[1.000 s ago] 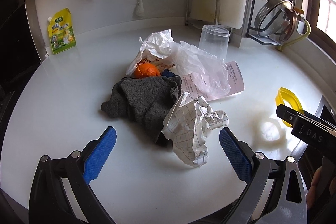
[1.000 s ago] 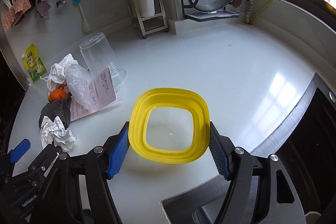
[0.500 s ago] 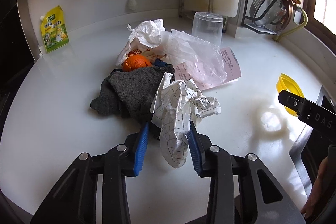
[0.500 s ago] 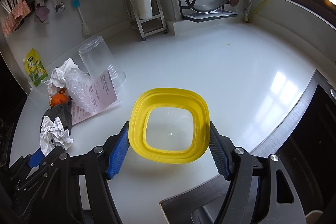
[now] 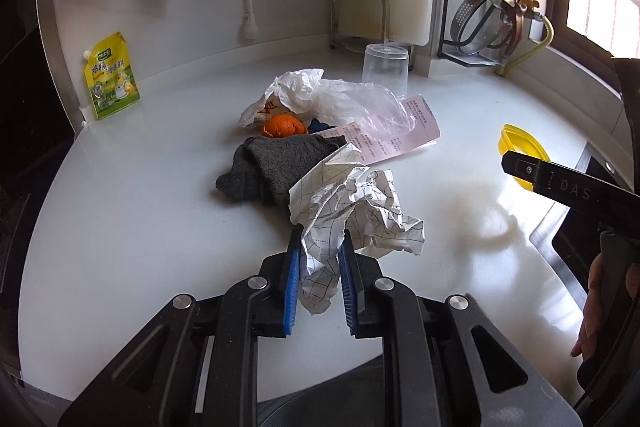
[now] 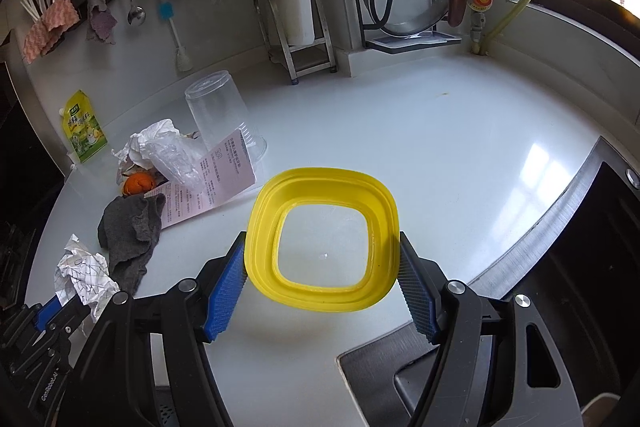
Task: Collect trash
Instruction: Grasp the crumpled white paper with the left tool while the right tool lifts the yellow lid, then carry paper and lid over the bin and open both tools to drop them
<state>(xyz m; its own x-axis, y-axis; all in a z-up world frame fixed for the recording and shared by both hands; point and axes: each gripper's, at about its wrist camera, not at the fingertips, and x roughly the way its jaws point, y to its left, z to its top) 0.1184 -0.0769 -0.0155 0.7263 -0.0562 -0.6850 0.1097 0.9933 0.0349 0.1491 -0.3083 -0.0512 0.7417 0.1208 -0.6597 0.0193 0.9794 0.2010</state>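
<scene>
One yellow container (image 6: pixel 322 242) we clamp in our right tool (image 6: pixel 320 283), nothing in it, our left tool (image 5: pixel 319 269) pinching crumpled paper (image 5: pixel 352 211) beside the grey cloth (image 5: pixel 276 163), on the desk (image 5: pixel 132 187).

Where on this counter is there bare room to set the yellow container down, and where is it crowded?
Bare white counter runs from the yellow container back to the pan rack and right to the sink edge. The left is crowded: crumpled paper held by the left gripper, grey cloth, orange peel, plastic bag, pink sheet, clear cup.
</scene>
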